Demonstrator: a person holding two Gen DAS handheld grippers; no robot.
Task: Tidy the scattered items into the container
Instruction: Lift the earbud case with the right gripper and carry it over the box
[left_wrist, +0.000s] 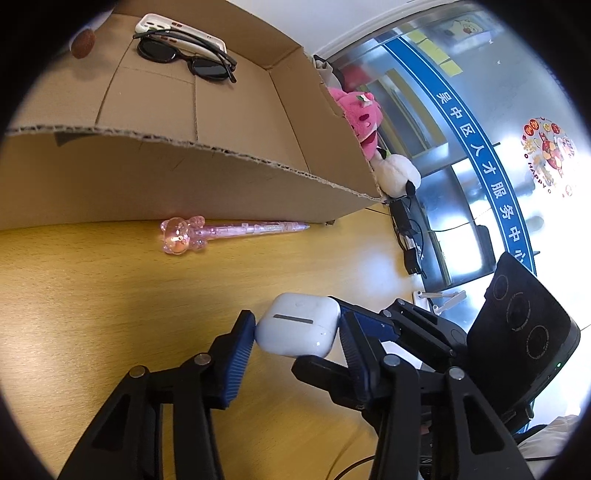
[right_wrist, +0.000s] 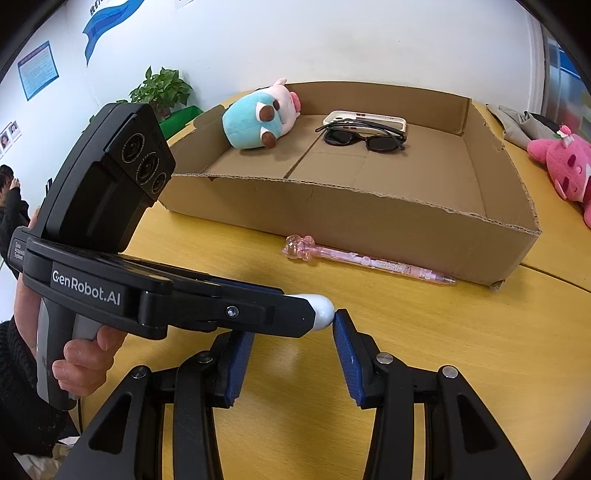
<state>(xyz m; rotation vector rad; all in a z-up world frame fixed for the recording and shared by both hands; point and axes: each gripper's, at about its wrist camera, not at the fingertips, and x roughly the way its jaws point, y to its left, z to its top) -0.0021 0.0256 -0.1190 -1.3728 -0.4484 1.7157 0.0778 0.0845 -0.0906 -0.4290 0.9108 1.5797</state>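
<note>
Bare box floor (right_wrist: 406, 173) lies open up front, sunglasses (right_wrist: 364, 138) and plush (right_wrist: 258, 118) parked at the back. The near wall (right_wrist: 351, 214) bars the way, pink pen (right_wrist: 369, 260) lying along its foot.

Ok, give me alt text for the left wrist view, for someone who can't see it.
The left gripper grips a white earbud case between its blue pads, just above a yellow wooden table. Ahead, a pink transparent pen lies against the near wall of a shallow cardboard box holding black sunglasses and a white phone case. The right gripper sits close alongside.
</note>
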